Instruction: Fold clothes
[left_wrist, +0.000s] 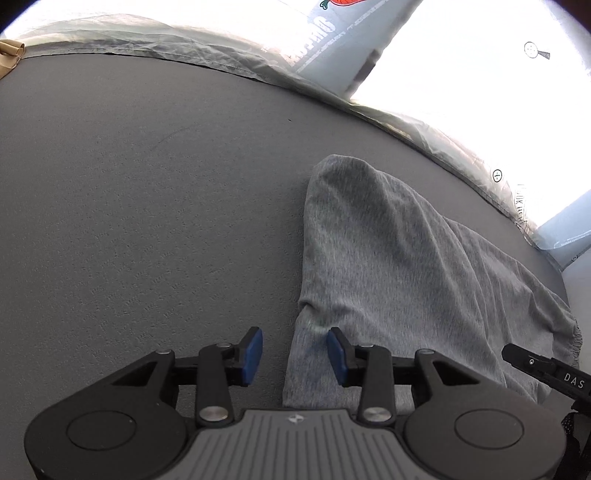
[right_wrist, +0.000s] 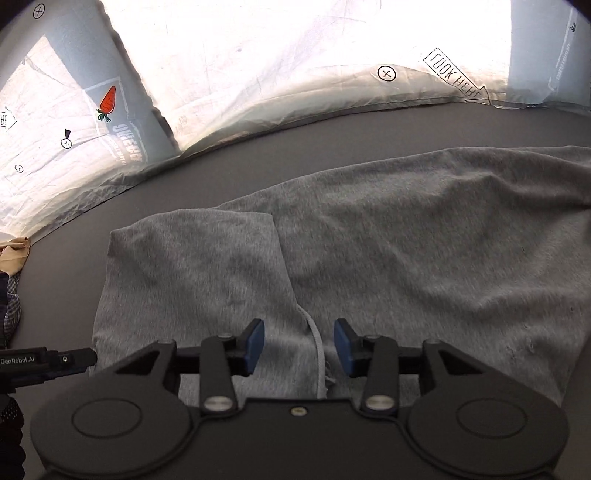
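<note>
2 open grippers over grey garment.

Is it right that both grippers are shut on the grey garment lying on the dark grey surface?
No. Both the left gripper and right gripper are open over the grey garment, as each wrist view shows. The garment does lie on the dark grey surface.

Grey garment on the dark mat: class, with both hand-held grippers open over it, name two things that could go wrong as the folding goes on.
1. The left hand-held gripper straddles only the grey garment's left edge, so closing there may catch a thin strip that could slip out.
2. The white drawstring lies between the right hand-held gripper's fingers; closing might pinch the cord alone and drag it rather than the cloth.
</note>
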